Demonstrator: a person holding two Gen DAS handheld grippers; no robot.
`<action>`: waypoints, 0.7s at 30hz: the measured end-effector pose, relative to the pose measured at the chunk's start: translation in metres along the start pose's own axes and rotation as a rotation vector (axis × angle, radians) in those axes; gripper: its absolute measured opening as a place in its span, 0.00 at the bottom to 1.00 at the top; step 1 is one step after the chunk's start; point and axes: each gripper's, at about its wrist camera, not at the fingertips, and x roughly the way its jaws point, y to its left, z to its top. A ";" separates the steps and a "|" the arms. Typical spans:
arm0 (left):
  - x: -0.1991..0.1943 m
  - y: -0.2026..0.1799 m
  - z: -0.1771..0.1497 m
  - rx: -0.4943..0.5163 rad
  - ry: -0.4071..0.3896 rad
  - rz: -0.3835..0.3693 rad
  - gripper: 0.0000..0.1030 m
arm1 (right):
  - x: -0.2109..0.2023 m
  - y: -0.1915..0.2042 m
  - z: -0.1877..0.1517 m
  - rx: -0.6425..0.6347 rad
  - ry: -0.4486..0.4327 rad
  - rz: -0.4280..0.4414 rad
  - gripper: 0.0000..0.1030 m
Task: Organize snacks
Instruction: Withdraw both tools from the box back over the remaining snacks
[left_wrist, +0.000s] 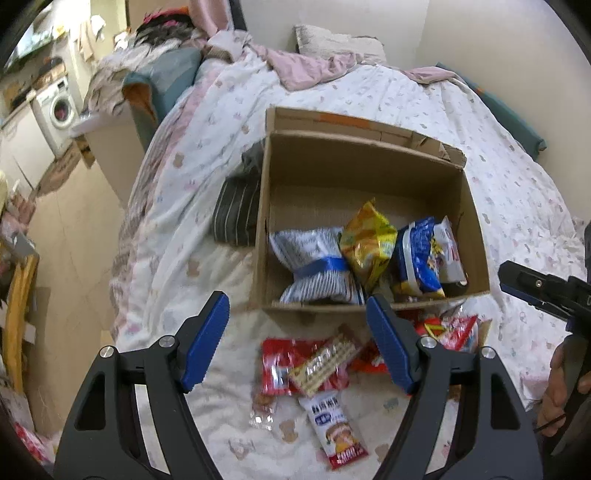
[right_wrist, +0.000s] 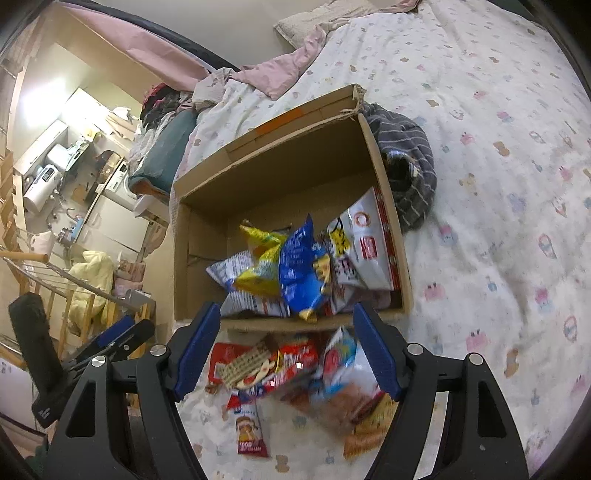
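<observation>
Bed (left_wrist: 461, 122), patterned quilt: cardboard box (left_wrist: 369, 166) set mid-bed, holding several snack bags (left_wrist: 369, 243). Loose snack packets (right_wrist: 280, 369) are heaped at its near edge, labels blurred, seemingly wafers. Left gripper (left_wrist: 299, 343) and right gripper (right_wrist: 284, 354) are held wide apart, nothing gripped.

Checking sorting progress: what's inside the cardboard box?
Inside the cardboard box: a blue-and-white striped bag, a yellow bag, a blue bag and a white-and-red packet. Anything beneath them is covered.
</observation>
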 end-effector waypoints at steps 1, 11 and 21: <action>-0.001 0.003 -0.004 -0.010 0.009 -0.008 0.72 | -0.002 0.000 -0.003 0.005 0.001 0.004 0.75; -0.006 0.013 -0.030 -0.028 0.022 0.011 0.72 | -0.016 -0.012 -0.032 0.031 0.015 -0.008 0.75; -0.001 0.025 -0.039 -0.094 0.056 0.019 0.72 | -0.027 -0.044 -0.050 0.126 0.018 0.045 0.75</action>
